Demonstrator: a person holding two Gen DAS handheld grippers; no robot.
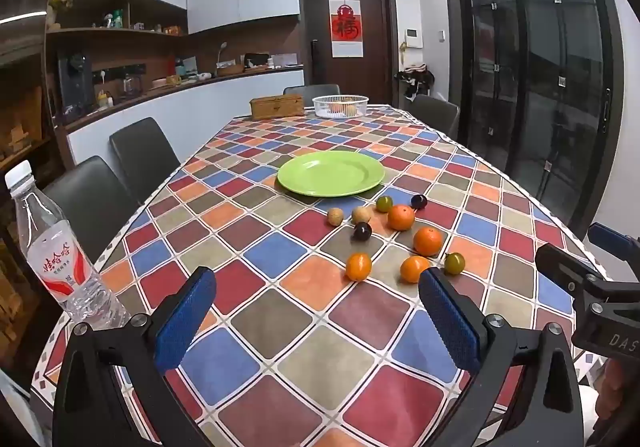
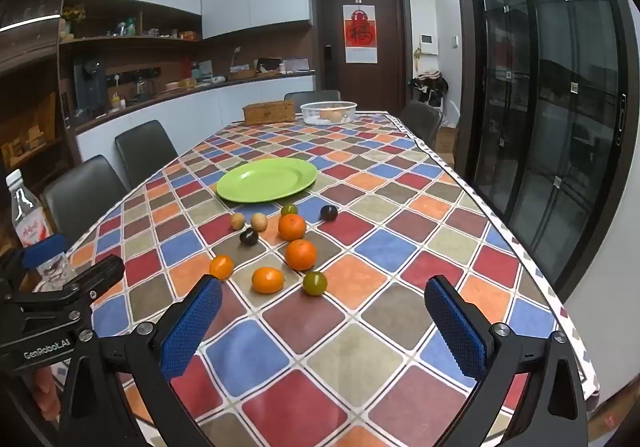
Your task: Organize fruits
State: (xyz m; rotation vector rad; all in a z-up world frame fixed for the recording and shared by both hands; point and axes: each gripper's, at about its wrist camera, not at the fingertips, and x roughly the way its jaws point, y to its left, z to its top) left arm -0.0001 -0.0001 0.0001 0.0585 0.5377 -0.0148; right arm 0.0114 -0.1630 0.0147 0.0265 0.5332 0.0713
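An empty green plate (image 1: 330, 172) (image 2: 267, 180) lies mid-table. In front of it lie loose fruits: several oranges (image 1: 401, 217) (image 2: 292, 227), two tan round fruits (image 1: 335, 216) (image 2: 237, 220), two dark plums (image 1: 362, 231) (image 2: 249, 236) and two green fruits (image 1: 454, 263) (image 2: 315, 283). My left gripper (image 1: 316, 311) is open and empty above the table's near end, short of the fruits. My right gripper (image 2: 324, 321) is open and empty, just short of the nearest fruits. Each gripper shows at the edge of the other's view.
A water bottle (image 1: 56, 251) (image 2: 30, 223) stands at the near left corner. A white basket (image 1: 340, 106) (image 2: 329, 112) with fruit and a wooden box (image 1: 277, 106) (image 2: 269, 112) stand at the far end. Dark chairs (image 1: 142, 155) line the left side and far end.
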